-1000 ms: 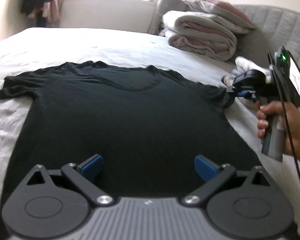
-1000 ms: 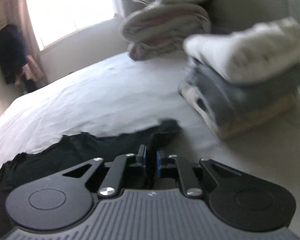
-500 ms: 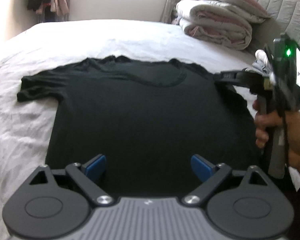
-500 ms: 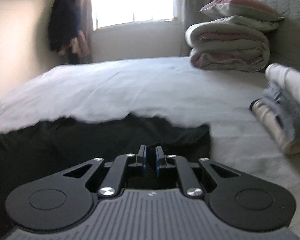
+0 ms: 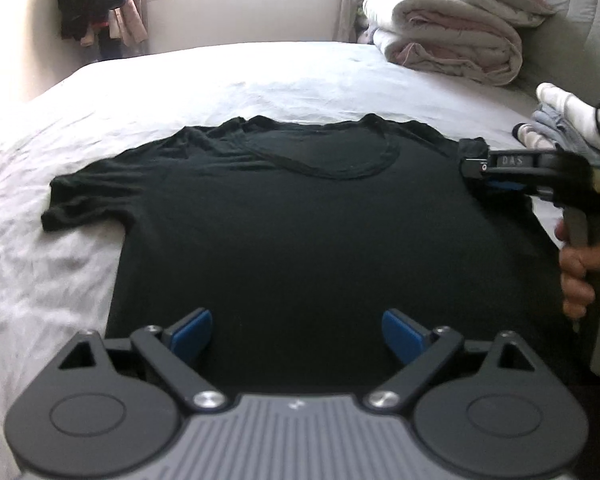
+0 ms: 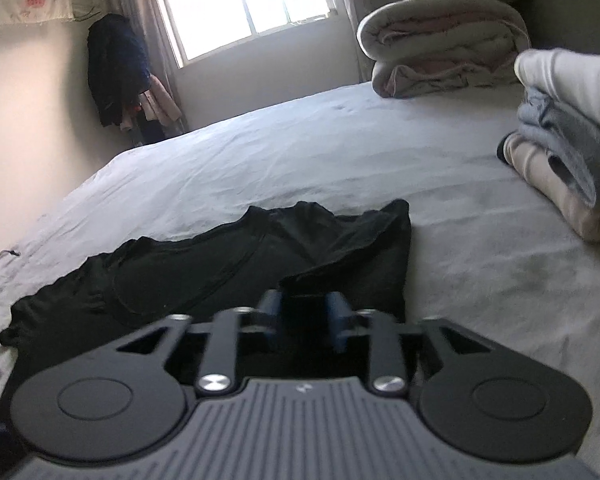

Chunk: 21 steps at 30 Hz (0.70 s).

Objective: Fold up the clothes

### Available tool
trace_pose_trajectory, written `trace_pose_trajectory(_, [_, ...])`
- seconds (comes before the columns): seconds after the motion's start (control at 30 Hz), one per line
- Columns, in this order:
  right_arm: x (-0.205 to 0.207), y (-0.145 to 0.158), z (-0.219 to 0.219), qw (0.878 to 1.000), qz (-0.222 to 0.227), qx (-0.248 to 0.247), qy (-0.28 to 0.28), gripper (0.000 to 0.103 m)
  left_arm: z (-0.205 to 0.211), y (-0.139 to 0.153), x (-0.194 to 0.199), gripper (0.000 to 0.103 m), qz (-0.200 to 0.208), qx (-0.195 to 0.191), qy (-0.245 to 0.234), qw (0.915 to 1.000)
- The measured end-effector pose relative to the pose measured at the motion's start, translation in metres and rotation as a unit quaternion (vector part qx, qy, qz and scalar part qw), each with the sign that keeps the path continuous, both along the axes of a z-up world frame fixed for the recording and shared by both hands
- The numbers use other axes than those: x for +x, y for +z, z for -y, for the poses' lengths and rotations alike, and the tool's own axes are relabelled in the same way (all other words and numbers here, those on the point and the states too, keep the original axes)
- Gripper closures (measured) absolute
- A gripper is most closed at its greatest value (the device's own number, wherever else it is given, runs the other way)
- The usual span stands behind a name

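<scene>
A black T-shirt [image 5: 300,220] lies flat, front up, on the white bed, collar away from me. Its left sleeve [image 5: 88,200] is spread out; its right sleeve is folded in over the shoulder. My left gripper [image 5: 296,334] is open and empty, hovering over the shirt's bottom hem. My right gripper [image 5: 474,166] sits at the shirt's right shoulder. In the right wrist view, the right gripper [image 6: 304,314] has its blue pads parted, just over the folded sleeve [image 6: 364,248], holding nothing.
A stack of folded clothes [image 6: 572,140] sits on the bed to the right of the shirt. A rolled duvet and pillows [image 5: 452,36] lie at the far right by the grey headboard. Clothes hang in the far corner [image 6: 116,76].
My right gripper carried the right sleeve inward over the shoulder, then opened and let it go. My left gripper stayed open over the hem.
</scene>
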State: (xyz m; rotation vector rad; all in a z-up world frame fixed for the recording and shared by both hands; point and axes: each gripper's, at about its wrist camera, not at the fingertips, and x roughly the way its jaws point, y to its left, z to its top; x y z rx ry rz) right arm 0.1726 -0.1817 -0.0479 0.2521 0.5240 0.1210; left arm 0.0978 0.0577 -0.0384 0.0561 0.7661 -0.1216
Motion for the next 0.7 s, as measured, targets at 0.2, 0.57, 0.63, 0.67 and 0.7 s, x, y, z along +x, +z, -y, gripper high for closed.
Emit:
trace_pose_trajectory(0.2, [0.003,-0.004,-0.001,1.0,-0.009,-0.013,0.007,0.063,0.02,0.018,0.067,0.01,-0.006,-0.035,-0.033,0.9988])
trace_pose_trajectory(0.57, [0.005,-0.007,0.01,0.999,-0.029,0.002,0.03,0.061,0.11,0.018,0.158,0.014,-0.006,-0.07,-0.181,0.9809])
trace_pose_trajectory(0.63, [0.006,-0.008,0.015,0.999,-0.031,0.018,0.031,0.061,0.129,0.014,0.169,0.019,-0.001,-0.07,-0.214,0.9744])
trace_pose_trajectory(0.67, [0.006,-0.008,0.015,0.999,-0.03,0.019,0.03,0.061,0.133,0.012,0.171,0.025,0.0,-0.071,-0.224,0.9721])
trace_pose_trajectory(0.7, [0.005,-0.007,0.015,0.999,-0.028,0.02,0.03,0.061,0.138,0.01,0.174,0.028,0.002,-0.072,-0.234,0.9697])
